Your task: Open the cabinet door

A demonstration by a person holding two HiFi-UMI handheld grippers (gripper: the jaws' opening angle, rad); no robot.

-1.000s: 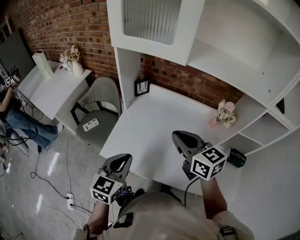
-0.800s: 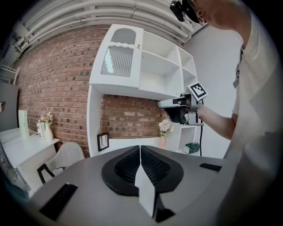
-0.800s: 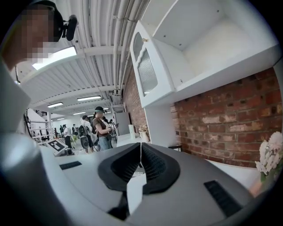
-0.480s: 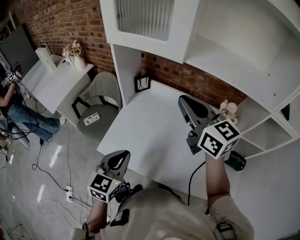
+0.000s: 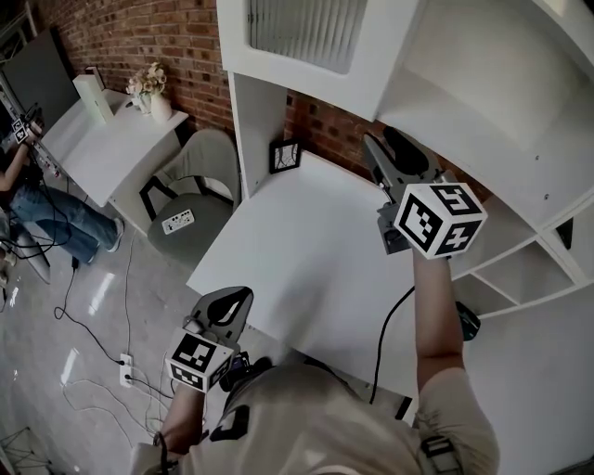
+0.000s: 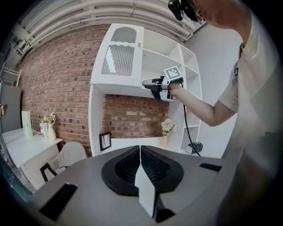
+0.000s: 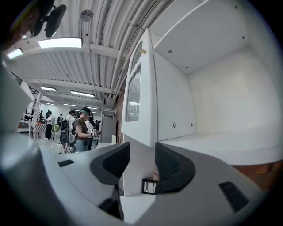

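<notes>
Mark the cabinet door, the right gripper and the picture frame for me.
cabinet door (image 5: pixel 302 32), head view, on its ribbed glass panel.
right gripper (image 5: pixel 380 139), head view, between its fingertips.
picture frame (image 5: pixel 286 155), head view, middle of the frame.

The white cabinet door (image 7: pixel 141 88), with a ribbed glass window, stands upright. Its thin edge sits between the jaws of the right gripper (image 7: pixel 142 155), which have just been opening.

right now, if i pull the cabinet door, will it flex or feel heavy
The cabinet door looks a thick rigid panel, so it likely swings without flexing. Its ribbed pane, probably glass, adds weight and could crack if slammed.
</notes>
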